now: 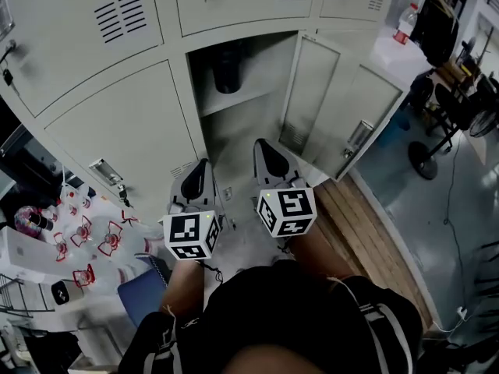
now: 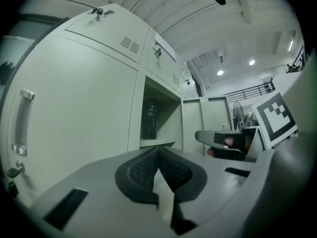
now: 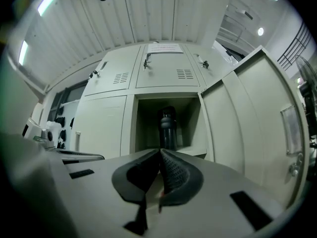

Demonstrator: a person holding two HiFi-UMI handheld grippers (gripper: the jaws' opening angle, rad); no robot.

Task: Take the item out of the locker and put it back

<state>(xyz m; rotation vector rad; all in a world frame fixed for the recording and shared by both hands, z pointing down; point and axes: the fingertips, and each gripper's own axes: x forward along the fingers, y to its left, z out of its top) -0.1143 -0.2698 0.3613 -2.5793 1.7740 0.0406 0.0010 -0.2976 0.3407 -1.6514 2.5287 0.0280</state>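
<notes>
On locker shelf (image 3: 189, 150): bottle (image 3: 167, 128) upright; axis vert., cap up

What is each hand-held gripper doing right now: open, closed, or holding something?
Left hand-held gripper: closed, holding nothing.
Right hand-held gripper: closed, holding nothing.

Wears black top (image 1: 296, 310) with white stripes (image 1: 376, 318) down the shoulders. Left hand-held gripper (image 2: 158, 150) and right hand-held gripper (image 3: 160, 151): pale grey shells, dark ribbed pads, dark rectangular slots. Left cube (image 1: 191, 235) and right cube (image 1: 286, 211): white faces, black square markers.
</notes>
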